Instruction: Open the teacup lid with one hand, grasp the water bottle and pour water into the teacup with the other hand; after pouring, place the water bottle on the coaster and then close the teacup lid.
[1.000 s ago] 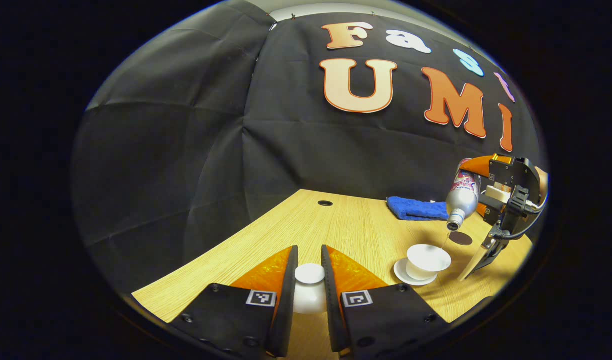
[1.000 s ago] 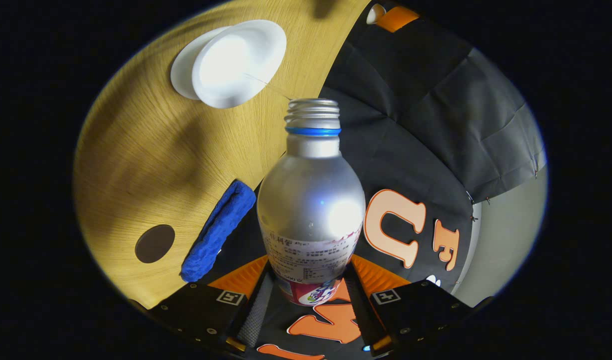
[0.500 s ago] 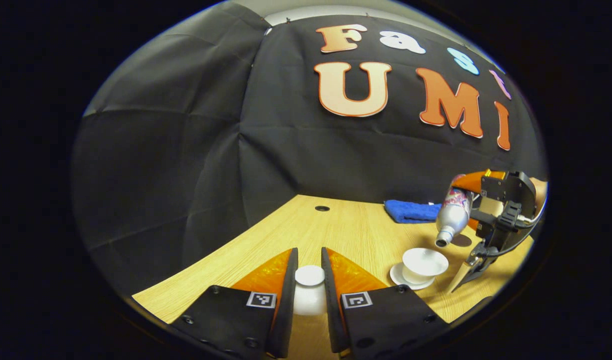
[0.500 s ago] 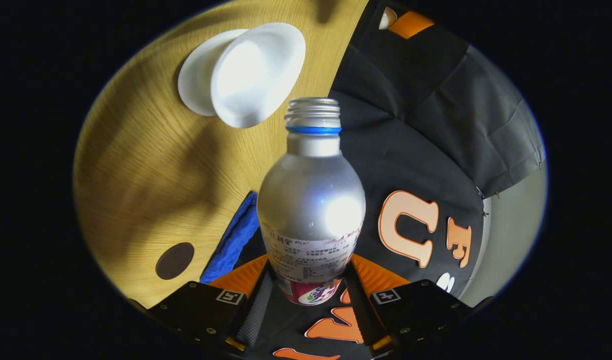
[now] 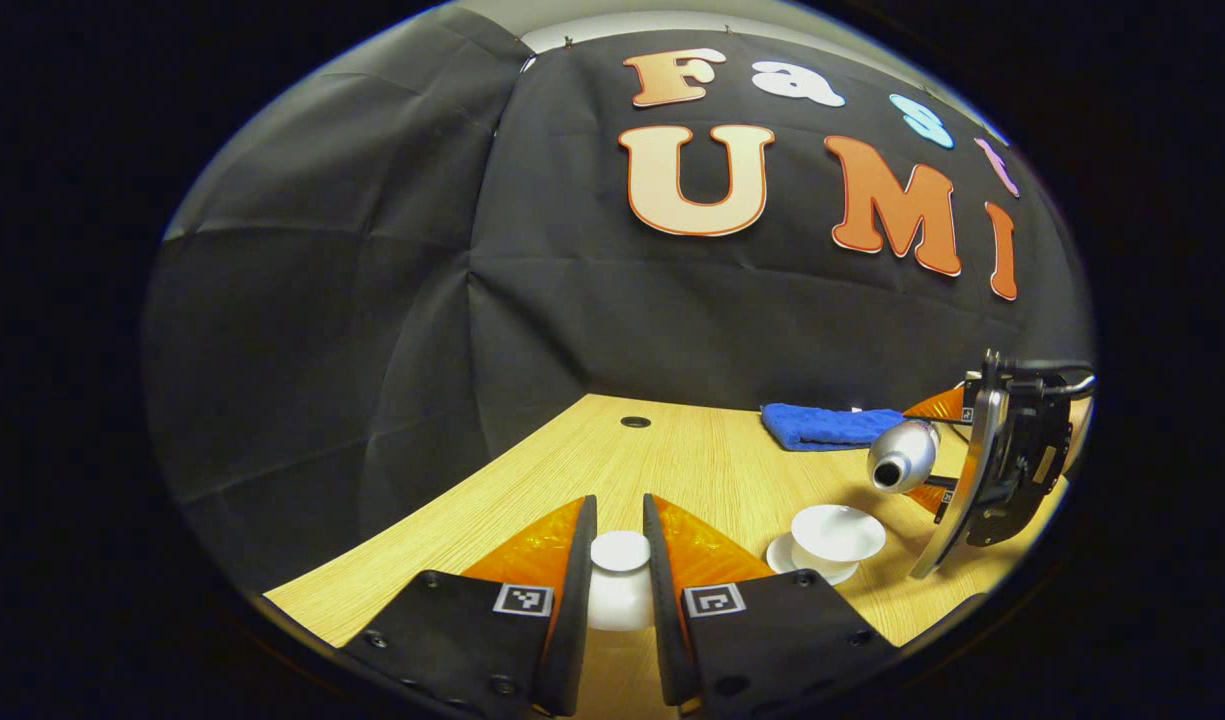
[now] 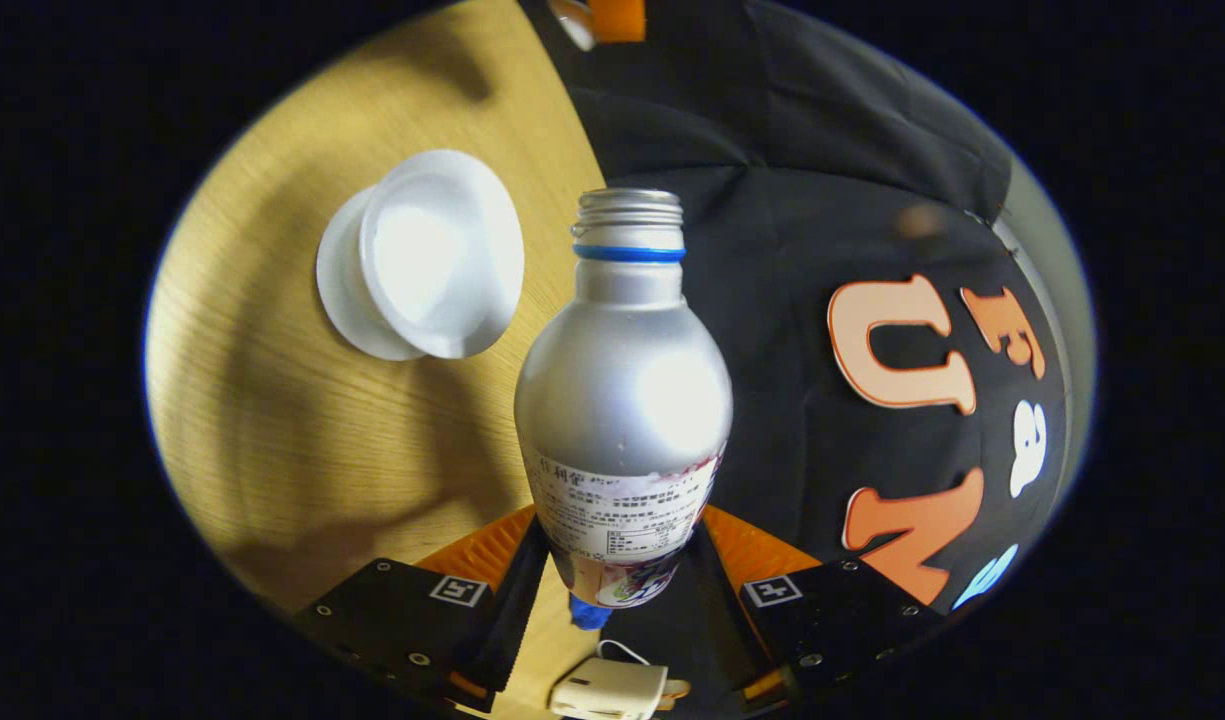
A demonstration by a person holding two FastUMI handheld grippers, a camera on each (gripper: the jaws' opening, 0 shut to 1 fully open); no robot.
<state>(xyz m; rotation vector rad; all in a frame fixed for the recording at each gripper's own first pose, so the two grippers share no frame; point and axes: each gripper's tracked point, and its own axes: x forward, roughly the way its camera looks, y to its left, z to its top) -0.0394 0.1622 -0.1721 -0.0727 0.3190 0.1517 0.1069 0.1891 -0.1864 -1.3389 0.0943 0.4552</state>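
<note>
My left hand-held gripper (image 5: 619,560) clamps teacup lid (image 5: 619,551) | my right hand-held gripper (image 6: 620,585) clamps water bottle (image 6: 623,400), tipped sideways beside teacup (image 5: 836,536)

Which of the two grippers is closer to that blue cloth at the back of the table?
The right gripper, holding the water bottle, hangs just in front of the blue cloth. The left gripper, clamped on the teacup lid, sits farther away.

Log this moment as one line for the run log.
left gripper: shut on lid | right gripper: shut on bottle, near level | teacup: open, on saucer
</note>
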